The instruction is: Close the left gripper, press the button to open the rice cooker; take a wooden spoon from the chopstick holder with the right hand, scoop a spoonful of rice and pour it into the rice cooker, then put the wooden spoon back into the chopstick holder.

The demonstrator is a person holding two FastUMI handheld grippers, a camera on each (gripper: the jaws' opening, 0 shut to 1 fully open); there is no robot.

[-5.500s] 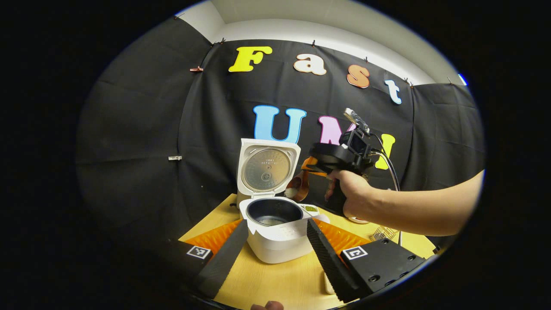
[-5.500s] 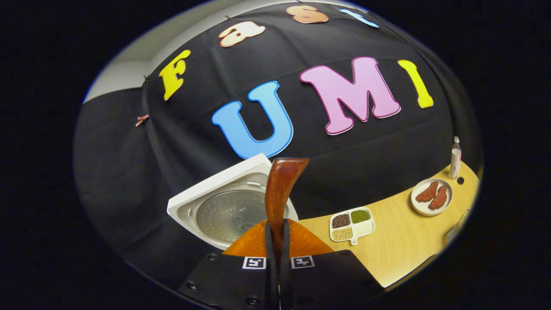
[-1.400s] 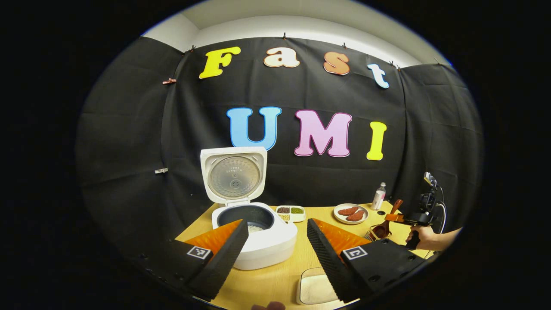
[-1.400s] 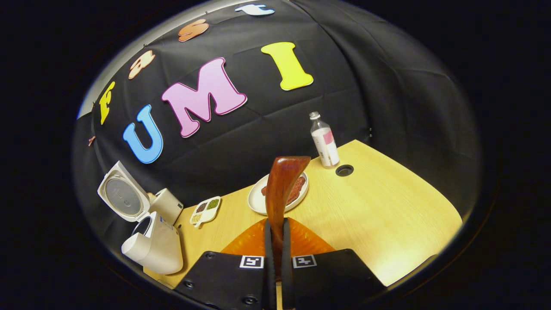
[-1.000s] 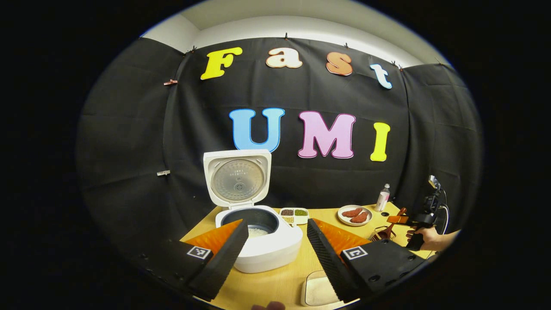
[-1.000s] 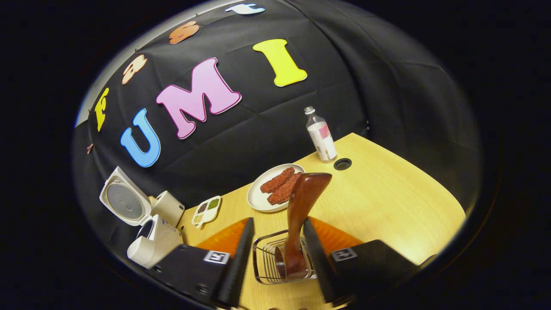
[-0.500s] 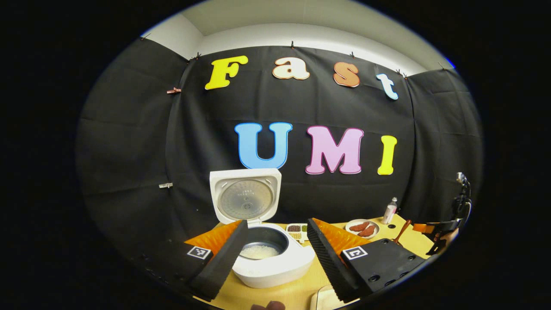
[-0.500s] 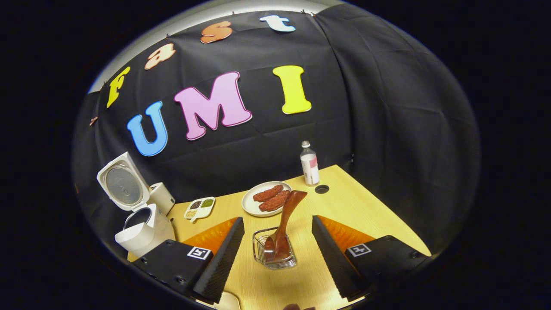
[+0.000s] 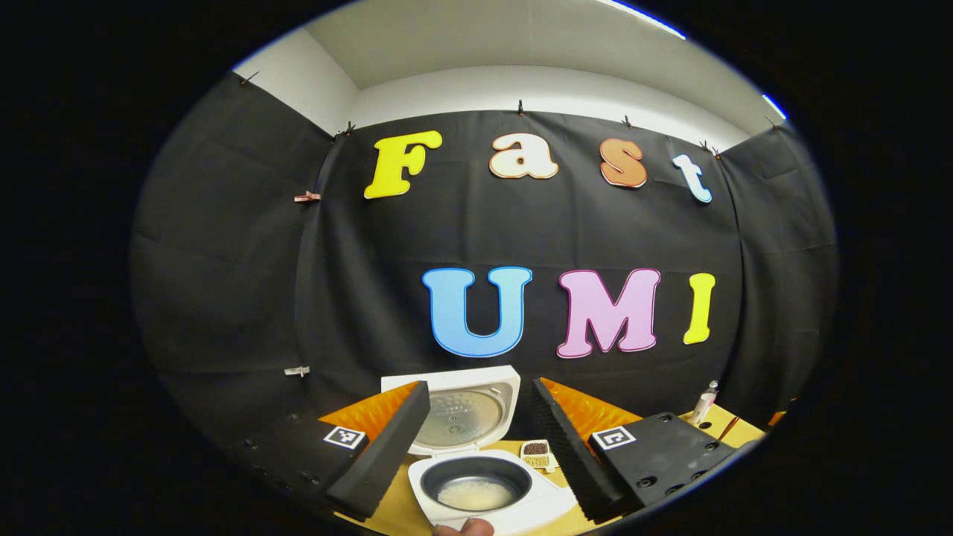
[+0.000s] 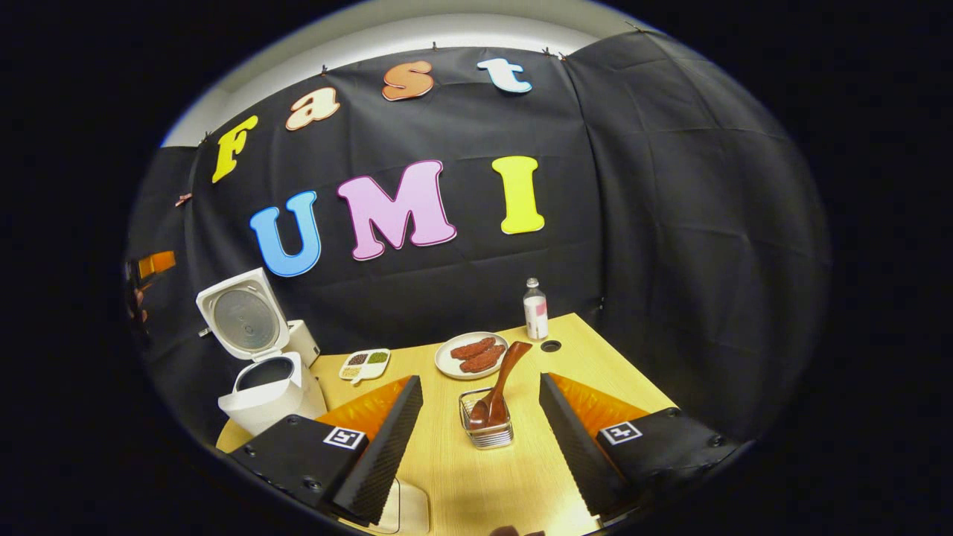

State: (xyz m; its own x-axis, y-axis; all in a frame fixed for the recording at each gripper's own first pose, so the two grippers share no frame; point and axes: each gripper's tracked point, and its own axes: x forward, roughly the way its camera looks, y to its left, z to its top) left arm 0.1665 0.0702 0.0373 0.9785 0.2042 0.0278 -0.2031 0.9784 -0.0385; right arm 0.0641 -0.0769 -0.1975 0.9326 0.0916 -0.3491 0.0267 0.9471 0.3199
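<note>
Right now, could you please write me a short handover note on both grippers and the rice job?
Left gripper: open, holding nothing, above the rice cooker.
Right gripper: open, holding nothing, fingers either side of the chopstick holder without touching it.
Wooden spoon stands tilted in the holder.
Cooker lid is up; rice lies in the pot.
Every step looks done; nothing seems left.

Left gripper view close above the open rice cooker (image 9: 476, 476); right gripper view farther back, cooker at left.

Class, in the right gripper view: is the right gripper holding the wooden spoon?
No: the right gripper is open, and the wooden spoon stands in the chopstick holder.
</note>
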